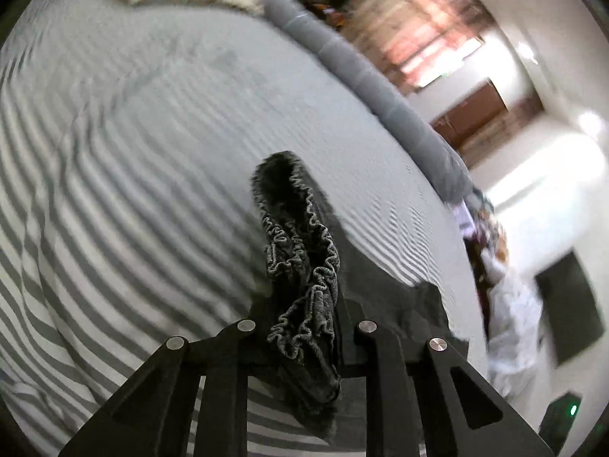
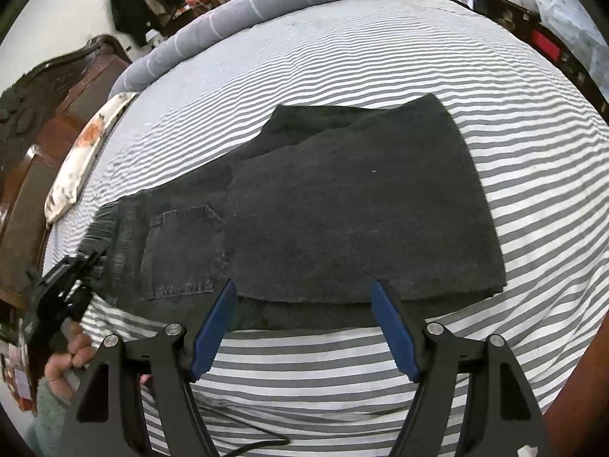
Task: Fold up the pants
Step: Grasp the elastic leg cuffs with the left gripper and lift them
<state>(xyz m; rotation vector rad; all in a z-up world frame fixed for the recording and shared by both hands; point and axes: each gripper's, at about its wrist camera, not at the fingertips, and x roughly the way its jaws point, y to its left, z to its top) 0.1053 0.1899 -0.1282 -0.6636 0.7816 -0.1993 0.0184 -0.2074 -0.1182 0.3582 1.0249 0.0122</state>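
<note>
Two grippers are working: the left gripper [image 1: 304, 327] is seemingly clamping the dark grey denim pants' [image 2: 342, 205] ruched elastic waistband [image 1: 300, 266], lifting to fold; the right gripper [image 2: 304, 327] is hovering open-jawed at their hem.

Left tool [image 1: 304, 327] pinched tight and tilted; right tool [image 2: 304, 327] hovers, jaws wide.

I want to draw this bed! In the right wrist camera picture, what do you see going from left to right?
Wooden headboard → flowery pillow → left gripper pinching the waistband → back pocket → folded pants leg → bare striped sheet.
</note>
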